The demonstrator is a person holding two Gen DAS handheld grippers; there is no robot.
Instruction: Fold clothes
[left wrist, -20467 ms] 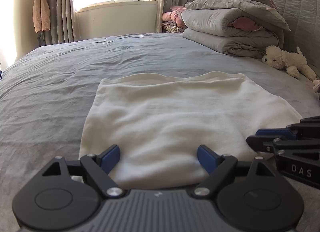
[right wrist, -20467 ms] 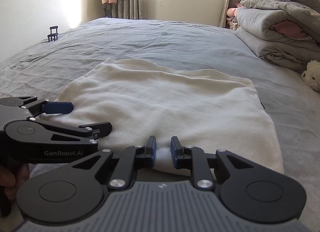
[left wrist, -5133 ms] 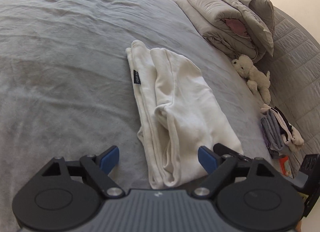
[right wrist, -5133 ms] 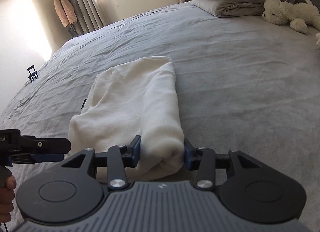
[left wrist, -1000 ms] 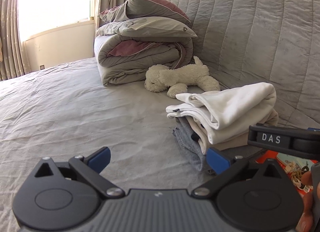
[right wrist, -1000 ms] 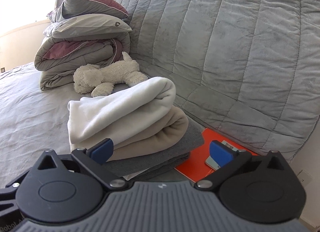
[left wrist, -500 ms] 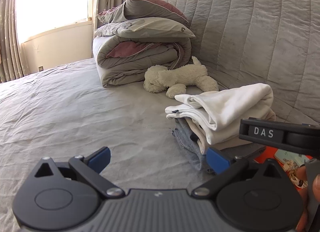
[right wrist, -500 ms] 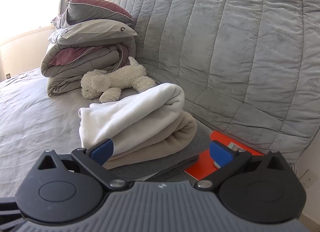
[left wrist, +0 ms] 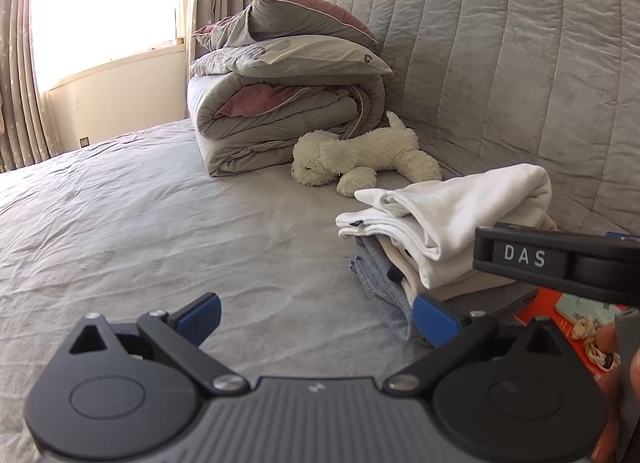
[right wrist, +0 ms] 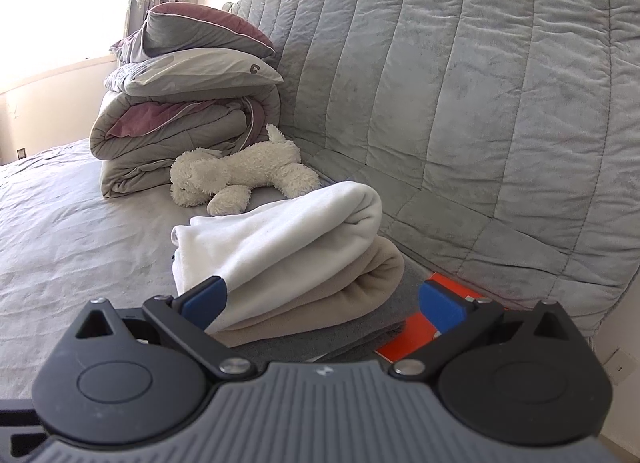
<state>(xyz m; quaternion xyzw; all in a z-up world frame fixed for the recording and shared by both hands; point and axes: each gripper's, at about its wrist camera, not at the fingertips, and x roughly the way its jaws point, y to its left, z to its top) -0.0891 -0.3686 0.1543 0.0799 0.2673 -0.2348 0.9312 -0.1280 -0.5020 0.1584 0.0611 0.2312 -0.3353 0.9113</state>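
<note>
Now we hold both tongs, left [left wrist: 316, 313] and right [right wrist: 323, 301], spread and empty; the folded white garment [right wrist: 280, 239] tops the clothes stack [left wrist: 436, 259] at two o'clock on the bed [left wrist: 160, 223].

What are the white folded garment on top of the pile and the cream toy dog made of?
The white folded garment looks like soft matte fleece or brushed cotton: thick, rounded folds, no sheen. The cream toy dog looks like curly synthetic plush, judging by its nubbly pile.

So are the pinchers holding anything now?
No. The left gripper and right gripper are both open; the folded white garment rests on the pile.
</note>
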